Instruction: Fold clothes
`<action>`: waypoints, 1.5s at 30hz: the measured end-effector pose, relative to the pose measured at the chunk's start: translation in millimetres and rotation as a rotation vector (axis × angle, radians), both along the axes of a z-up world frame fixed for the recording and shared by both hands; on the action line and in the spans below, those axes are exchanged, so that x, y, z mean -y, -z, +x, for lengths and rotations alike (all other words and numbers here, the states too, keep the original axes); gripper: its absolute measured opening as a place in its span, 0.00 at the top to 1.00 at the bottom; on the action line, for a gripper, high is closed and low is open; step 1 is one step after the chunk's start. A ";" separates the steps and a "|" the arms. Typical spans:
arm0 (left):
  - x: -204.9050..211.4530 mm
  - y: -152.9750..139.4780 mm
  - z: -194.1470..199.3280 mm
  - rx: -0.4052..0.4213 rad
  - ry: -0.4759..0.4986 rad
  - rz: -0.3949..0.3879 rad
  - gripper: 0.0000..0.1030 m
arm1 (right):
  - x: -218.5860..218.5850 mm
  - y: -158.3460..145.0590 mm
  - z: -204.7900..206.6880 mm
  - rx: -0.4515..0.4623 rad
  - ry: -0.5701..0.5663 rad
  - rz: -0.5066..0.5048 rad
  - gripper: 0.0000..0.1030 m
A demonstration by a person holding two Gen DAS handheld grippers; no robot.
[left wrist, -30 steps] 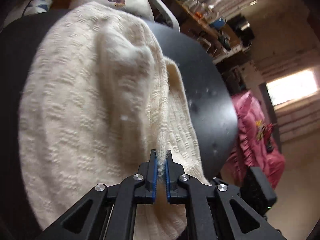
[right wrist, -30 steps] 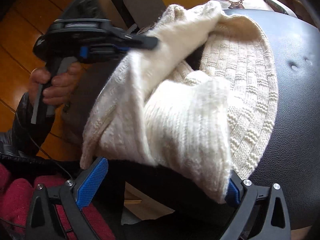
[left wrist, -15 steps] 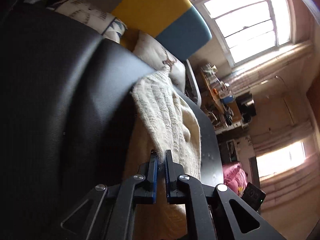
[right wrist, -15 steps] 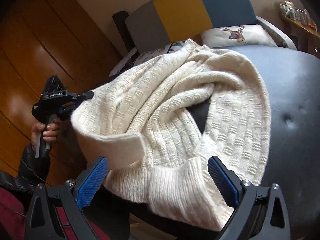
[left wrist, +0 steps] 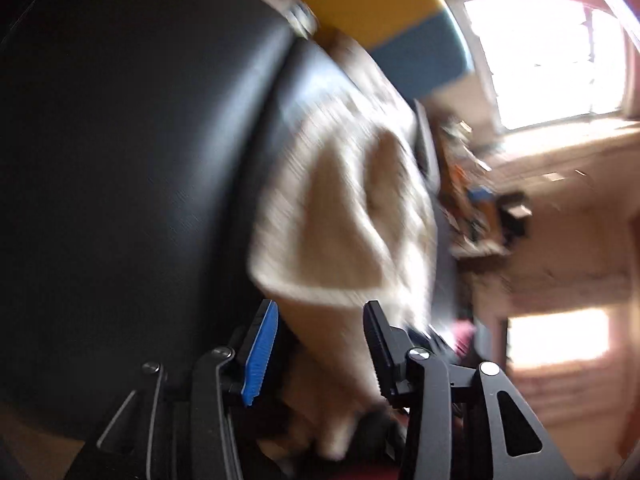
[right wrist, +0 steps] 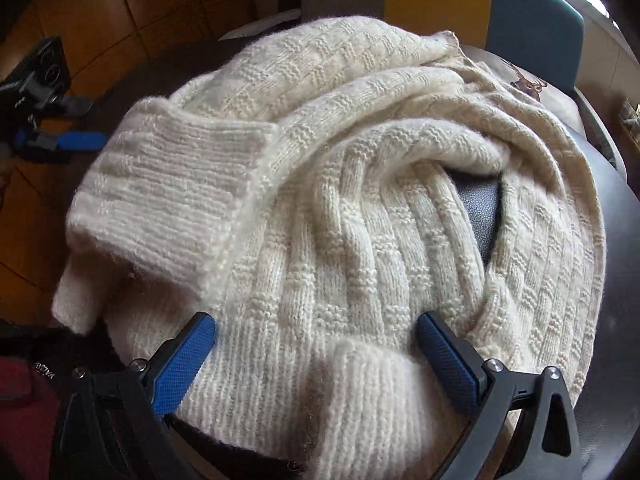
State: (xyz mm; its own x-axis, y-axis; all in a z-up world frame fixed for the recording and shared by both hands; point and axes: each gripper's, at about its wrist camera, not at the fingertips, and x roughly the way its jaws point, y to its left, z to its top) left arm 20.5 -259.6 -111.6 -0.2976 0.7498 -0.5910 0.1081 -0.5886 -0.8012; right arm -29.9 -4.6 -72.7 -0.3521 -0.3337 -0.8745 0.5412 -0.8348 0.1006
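On the dark round table (right wrist: 624, 264), heaped cream sweater (right wrist: 360, 200) with a cuff flopped left, right gripper (right wrist: 316, 364) and left gripper (left wrist: 320, 344) jaws apart and empty, may slide off the near edge if tugged.

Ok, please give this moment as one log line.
left gripper: open, off sweater | right gripper: open over hem | cream knit sweater: partly folded on black seat

Window (left wrist: 548, 40) glare, motion blur, fisheye edges
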 end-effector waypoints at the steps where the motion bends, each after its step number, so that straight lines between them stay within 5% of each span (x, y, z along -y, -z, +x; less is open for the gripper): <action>1: -10.1 7.2 2.0 0.024 0.022 0.032 0.52 | -1.7 -0.1 1.0 -0.002 0.001 -0.001 0.00; 4: -18.1 29.2 -2.6 0.103 -0.006 0.143 0.51 | -9.6 -0.7 6.0 -0.009 0.004 -0.002 0.00; 7: -14.6 42.0 -9.2 0.140 -0.073 0.269 0.40 | -17.1 -0.1 12.7 -0.018 0.008 -0.004 0.00; 11: -16.4 49.8 -18.3 0.162 -0.145 0.200 0.36 | -15.1 0.2 13.8 -0.024 0.016 -0.004 0.00; 14: -25.2 50.1 -19.1 0.129 -0.158 0.104 0.79 | -33.7 1.6 18.7 -0.001 0.014 0.004 0.00; 21: 35.4 -6.4 -11.5 -0.127 -0.392 0.141 0.86 | -47.4 -19.4 24.4 -0.023 -0.059 -0.110 0.00; 24: 79.1 -30.4 -13.0 -0.163 -0.511 -0.042 0.86 | -47.8 -9.7 26.9 0.003 -0.081 -0.070 0.00; 28: 126.3 -31.1 -21.0 -0.026 -0.635 -0.339 0.75 | -48.4 3.2 30.2 0.038 -0.111 -0.017 0.00; 30: 144.1 -30.8 -18.1 0.024 -0.692 -0.384 0.49 | -55.1 7.4 31.5 0.045 -0.105 -0.018 0.00; 32: 149.2 -32.1 -6.8 0.007 -0.726 -0.324 0.45 | -66.5 9.5 32.9 0.038 -0.080 -0.047 0.00; 34: 130.6 -36.8 4.3 -0.062 -0.639 -0.261 0.45 | -70.4 11.1 35.0 0.031 -0.064 -0.062 0.00; 36: 94.5 -40.7 7.9 -0.133 -0.447 -0.230 0.40 | -72.4 12.6 40.2 0.022 -0.053 -0.062 0.00; 41: -41.0 -14.4 2.9 -0.109 0.009 -0.197 0.40 | -75.8 20.9 29.7 0.010 -0.062 -0.038 0.00; 45: -100.2 12.2 3.1 -0.007 0.089 -0.180 0.40 | -78.1 23.5 28.7 0.006 -0.059 -0.033 0.00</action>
